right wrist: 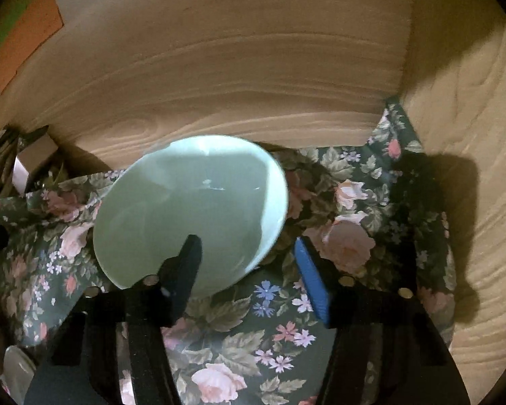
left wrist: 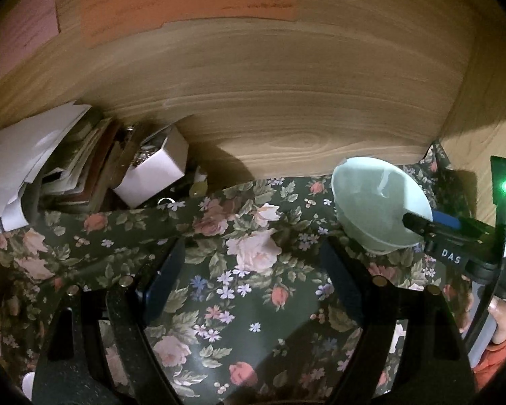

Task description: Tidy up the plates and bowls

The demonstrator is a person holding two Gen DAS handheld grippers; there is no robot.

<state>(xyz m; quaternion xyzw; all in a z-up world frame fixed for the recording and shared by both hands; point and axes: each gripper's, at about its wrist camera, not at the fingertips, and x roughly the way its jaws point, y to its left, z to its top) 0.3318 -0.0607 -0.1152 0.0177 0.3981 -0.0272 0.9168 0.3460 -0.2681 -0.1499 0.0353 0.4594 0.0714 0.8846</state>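
Note:
A pale green bowl (right wrist: pixel 192 209) stands tilted on a dark floral cloth (right wrist: pixel 259 337) close to a wooden back wall. My right gripper (right wrist: pixel 248 266) is open; its left finger (right wrist: pixel 185 270) lies over the bowl's near rim and its blue-padded right finger (right wrist: pixel 312 283) is beside the bowl. The jaws are wide apart and do not clamp it. In the left wrist view the same bowl (left wrist: pixel 374 202) is at the right with the right gripper's finger (left wrist: pixel 428 222) reaching into it. My left gripper (left wrist: pixel 253 276) is open and empty above the cloth (left wrist: pixel 253 303).
A pile of papers and books (left wrist: pixel 50 162) and a white box (left wrist: pixel 155 172) crowd the back left corner. Wooden walls (left wrist: pixel 270 101) close the back and the right side (right wrist: pixel 472 168). A pale round object (right wrist: pixel 17 368) shows at the lower left edge.

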